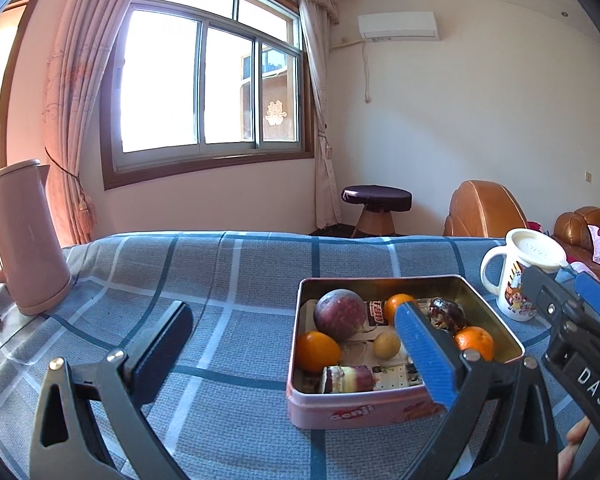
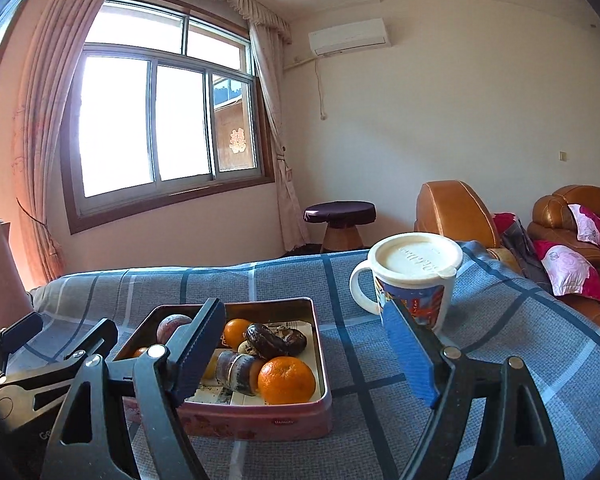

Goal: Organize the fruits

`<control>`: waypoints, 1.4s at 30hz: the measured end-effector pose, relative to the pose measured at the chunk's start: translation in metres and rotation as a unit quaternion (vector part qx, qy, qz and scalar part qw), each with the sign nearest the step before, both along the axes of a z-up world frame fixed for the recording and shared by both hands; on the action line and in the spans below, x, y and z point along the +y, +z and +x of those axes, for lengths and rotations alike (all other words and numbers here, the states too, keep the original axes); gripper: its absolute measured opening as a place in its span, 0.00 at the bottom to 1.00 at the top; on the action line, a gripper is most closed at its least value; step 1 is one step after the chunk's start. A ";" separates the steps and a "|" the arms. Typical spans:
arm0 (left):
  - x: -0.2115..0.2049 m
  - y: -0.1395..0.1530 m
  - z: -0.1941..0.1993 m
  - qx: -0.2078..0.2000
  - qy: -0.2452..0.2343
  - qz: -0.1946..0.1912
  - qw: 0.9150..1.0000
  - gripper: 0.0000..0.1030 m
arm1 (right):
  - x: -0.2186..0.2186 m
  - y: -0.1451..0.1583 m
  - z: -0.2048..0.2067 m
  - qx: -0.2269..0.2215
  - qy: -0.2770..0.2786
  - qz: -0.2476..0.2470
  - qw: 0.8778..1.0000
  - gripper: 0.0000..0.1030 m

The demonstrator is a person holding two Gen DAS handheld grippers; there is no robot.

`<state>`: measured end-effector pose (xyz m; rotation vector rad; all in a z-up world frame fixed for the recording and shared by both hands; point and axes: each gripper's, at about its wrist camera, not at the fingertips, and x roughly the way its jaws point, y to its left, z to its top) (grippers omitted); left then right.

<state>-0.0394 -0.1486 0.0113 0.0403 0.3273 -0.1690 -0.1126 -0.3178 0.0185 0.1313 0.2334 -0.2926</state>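
While both claws are hanging low over the checked blue cloth [image 1: 228, 280] on the desk, I am seeing nothing gripped in either. Nearest in the left wrist view, the left claw [image 1: 296, 344] is standing spread as wide as it goes, its blue-padded finger crossing in front of the pink tin [image 1: 364, 408] without touching the fruit. Off to the right, the right claw [image 2: 300, 354] is sitting open too, its dark finger overlapping the tin's near left corner, its blue one lying in front of the mug [image 2: 412, 284].

Inside the tin the fruits are lying loose on printed paper: an orange [image 2: 287, 380] at the near right, another orange [image 1: 318, 351] at the near left, a third orange [image 1: 396, 304] toward the far wall, a purple passion fruit [image 1: 340, 314] at the far left, a small yellowish fruit [image 1: 386, 345] in the middle and a dark wrinkled fruit [image 1: 446, 314] at the far right, with wrapped snacks among them.

Farther right, the lidded mug is standing upright. At the far left edge a pink kettle [image 1: 28, 240] is standing. Beyond the desk, a stool [image 1: 376, 204] and brown sofa [image 2: 456, 212] are sitting below the window [image 1: 208, 84].
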 end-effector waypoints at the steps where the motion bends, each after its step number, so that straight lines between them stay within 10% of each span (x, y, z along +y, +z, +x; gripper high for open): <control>1: 0.000 0.001 -0.004 -0.005 -0.002 0.002 1.000 1.00 | 0.001 0.000 -0.003 -0.001 -0.001 0.000 1.000 0.80; 42: 0.010 0.003 -0.031 -0.019 -0.006 -0.001 1.000 1.00 | 0.020 0.007 -0.042 -0.041 -0.024 -0.022 0.999 0.80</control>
